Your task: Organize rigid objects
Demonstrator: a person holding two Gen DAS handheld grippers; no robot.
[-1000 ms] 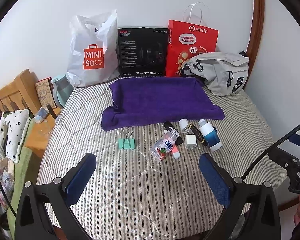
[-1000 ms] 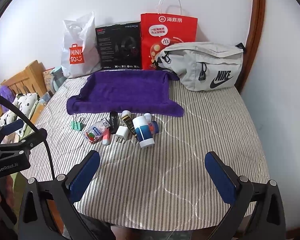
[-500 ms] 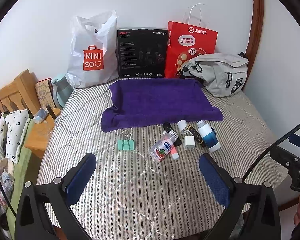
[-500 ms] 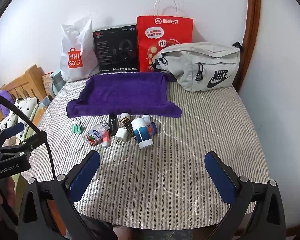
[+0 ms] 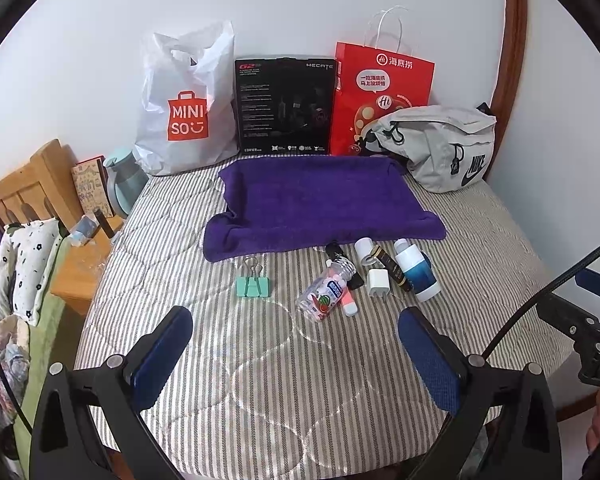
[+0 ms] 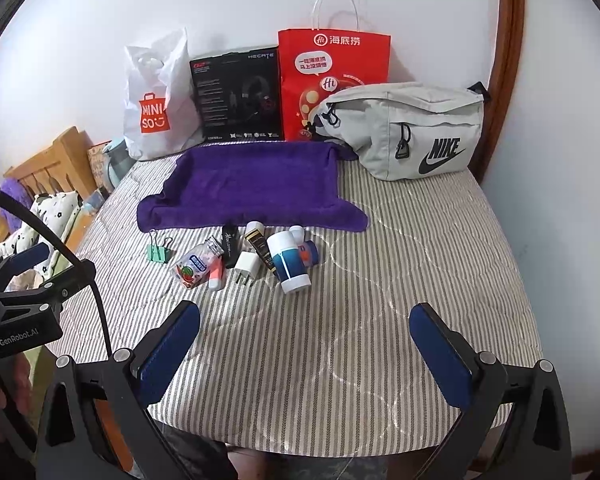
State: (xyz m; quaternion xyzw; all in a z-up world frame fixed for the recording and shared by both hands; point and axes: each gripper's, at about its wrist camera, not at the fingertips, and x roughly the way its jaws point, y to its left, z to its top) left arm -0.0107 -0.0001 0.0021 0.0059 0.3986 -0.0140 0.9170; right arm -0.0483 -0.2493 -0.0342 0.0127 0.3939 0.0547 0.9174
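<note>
**A:** where's the stuff at? Looks like a clump of small items (image 6: 252, 256) in the middle of the bed (image 6: 340, 360), right along the near edge of the purple towel (image 6: 252, 188), green binder clip (image 5: 252, 286) off to its left.

**B:** yep, my guess is the bare towel is the drop zone. Left gripper (image 5: 296, 354) and right gripper (image 6: 306, 350) both hang spread wide, nothing held. Nothing blocks the way; bags along the far edge.
</note>
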